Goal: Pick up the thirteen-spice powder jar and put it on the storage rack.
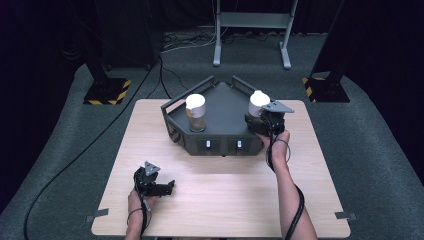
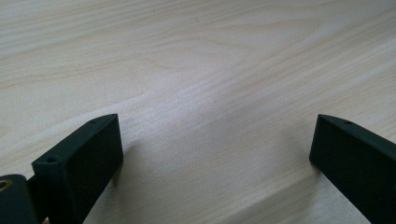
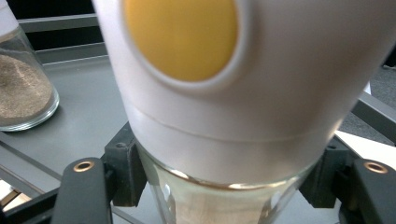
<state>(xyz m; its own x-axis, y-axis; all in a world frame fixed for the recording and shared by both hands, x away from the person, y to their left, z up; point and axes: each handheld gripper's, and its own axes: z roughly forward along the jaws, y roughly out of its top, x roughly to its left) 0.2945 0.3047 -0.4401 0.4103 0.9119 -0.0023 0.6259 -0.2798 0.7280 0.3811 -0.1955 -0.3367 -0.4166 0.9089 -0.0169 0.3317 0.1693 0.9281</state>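
Your right tongs [image 1: 261, 121] are clamped on the glass body of the right-hand shaker [image 3: 233, 107], just below its white cap, at the right side of the dark grey tray [image 1: 220, 107] on the tabletop [image 1: 220, 200]. In the right gripper view both black jaws press against the glass on either side, with the cap rising large above them.

Treat this shaker as stiff, smooth and breakable. The glass is slick and tapers, so it will likely want to slide down between the jaws if you tilt it; the step where the cap overhangs the glass is probably your best stop, and your hold right under it looks sound. With powder filling the lower part it should carry some weight low down. The cap looks like hard plastic with a yellow disc [image 3: 180, 35] on its face; gripping the cap itself risks loosening it, so stay on the glass.

The second shaker [image 1: 195, 113] stands upright on the left part of the tray, well apart from yours, holding brownish powder.

Your left tongs [image 1: 152, 182] hover low over bare wood near the tabletop's front left, jaws wide apart and holding nothing.

Several things you cannot check from here. The base of the gripped shaker is cut off, so you cannot tell whether it is resting on the tray or lifted clear. In the high view your gripper covers most of its body. How full it is stays unclear, and whether the cap is screwed tight cannot be judged.
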